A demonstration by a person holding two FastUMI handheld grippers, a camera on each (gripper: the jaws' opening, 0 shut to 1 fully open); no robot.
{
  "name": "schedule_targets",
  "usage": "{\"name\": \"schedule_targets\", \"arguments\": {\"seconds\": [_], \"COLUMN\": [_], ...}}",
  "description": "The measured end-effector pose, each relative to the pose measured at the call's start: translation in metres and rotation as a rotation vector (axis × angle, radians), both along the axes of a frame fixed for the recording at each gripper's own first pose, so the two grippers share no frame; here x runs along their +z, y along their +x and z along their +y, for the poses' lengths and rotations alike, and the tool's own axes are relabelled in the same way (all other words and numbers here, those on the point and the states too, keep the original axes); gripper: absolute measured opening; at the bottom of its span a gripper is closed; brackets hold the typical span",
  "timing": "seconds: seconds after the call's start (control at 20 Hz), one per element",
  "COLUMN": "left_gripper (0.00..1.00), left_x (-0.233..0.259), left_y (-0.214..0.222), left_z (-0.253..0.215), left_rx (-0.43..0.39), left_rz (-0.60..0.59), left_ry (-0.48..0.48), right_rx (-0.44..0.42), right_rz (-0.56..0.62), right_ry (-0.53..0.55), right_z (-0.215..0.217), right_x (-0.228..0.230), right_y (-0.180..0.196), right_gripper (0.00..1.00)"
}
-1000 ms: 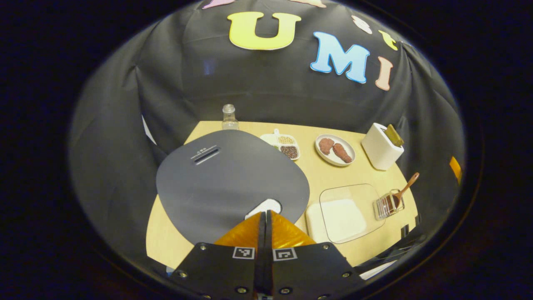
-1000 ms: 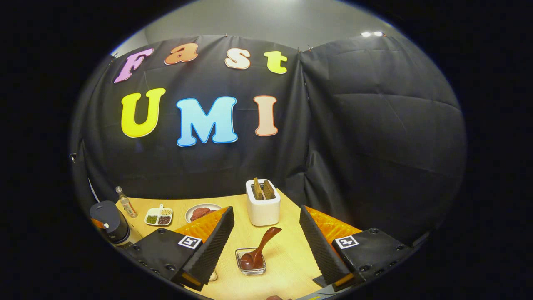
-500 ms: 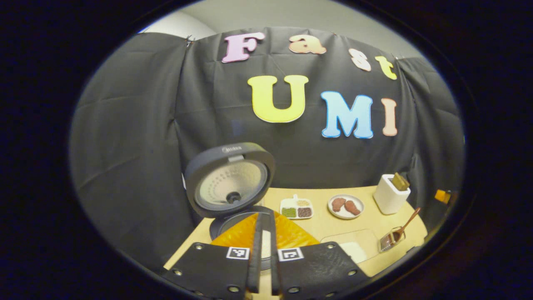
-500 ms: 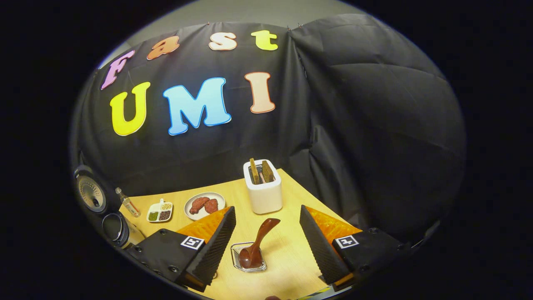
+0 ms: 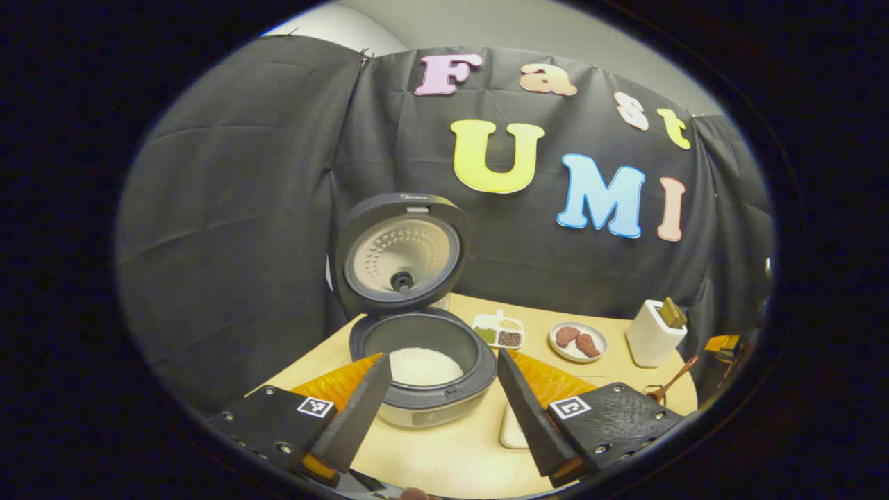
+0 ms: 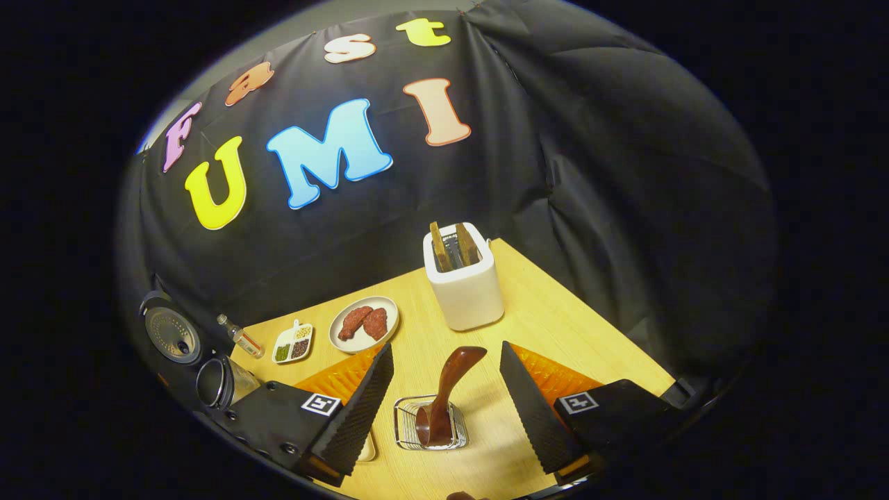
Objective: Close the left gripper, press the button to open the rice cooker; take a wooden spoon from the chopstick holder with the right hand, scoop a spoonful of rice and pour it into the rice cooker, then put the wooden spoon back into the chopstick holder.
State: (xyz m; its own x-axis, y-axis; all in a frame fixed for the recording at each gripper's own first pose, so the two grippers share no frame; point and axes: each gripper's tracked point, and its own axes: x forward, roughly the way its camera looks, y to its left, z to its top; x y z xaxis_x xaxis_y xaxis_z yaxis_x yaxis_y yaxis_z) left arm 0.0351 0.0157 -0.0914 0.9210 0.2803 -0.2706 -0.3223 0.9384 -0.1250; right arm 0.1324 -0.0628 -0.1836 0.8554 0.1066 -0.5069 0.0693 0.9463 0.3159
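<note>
On the table, at its left end, the rice cooker is sitting with its lid standing upright and wide open, so the button step is looking done. White rice is lying in the pot already. The left gripper is hanging in front of the cooker with its fingers spread wide, holding nothing, not touching the cooker as far as I can tell.

In the right gripper view the right gripper is hovering above the chopstick holder, a small wire basket on the table. Its fingers are wide apart, holding nothing. The wooden spoon is standing in the holder, bowl down, handle leaning up and away toward the toaster. The handle is sitting between the two fingers but neither one is touching it.

So the spoon pickup is just getting lined up, not started as a grip. Judging from this, what is left: closing on the handle, lifting the spoon out, scooping rice, pouring it into the cooker, and putting the spoon back in the holder. That is most of the task.

The rice source is hard to make out here; a pale tray edge is peeking out beside the cooker behind the left gripper's finger, and I cannot tell its contents. A plate with meat pieces, a small divided dish and a bottle are sitting farther back, well clear of the spoon.
</note>
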Motion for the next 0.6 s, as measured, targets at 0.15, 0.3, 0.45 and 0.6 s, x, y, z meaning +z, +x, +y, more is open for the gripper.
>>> {"name": "schedule_targets", "arguments": {"seconds": [0.15, 0.3, 0.45, 0.6], "left_gripper": [0.96, 0.94, 0.97, 0.94], "left_x": [0.002, 0.013, 0.026, 0.023], "left_y": [-0.002, -0.009, -0.015, -0.025], "left_z": [-0.002, -0.009, -0.018, -0.019], "left_rx": [-0.001, -0.012, -0.028, -0.021], "left_rz": [0.017, 0.018, -0.018, -0.019], "left_ry": [0.056, 0.103, 0.108, 0.086], "right_rx": [0.004, -0.011, -0.014, 0.008], "right_rz": [0.044, 0.093, 0.144, 0.196], "right_ry": [0.054, 0.085, 0.152, 0.177], "right_z": [0.002, 0.0, 0.008, 0.015], "right_x": [-0.023, -0.047, -0.066, -0.085], "right_y": [0.009, 0.019, 0.034, 0.047], "right_gripper": [0.98, 0.98, 0.98, 0.98]}}
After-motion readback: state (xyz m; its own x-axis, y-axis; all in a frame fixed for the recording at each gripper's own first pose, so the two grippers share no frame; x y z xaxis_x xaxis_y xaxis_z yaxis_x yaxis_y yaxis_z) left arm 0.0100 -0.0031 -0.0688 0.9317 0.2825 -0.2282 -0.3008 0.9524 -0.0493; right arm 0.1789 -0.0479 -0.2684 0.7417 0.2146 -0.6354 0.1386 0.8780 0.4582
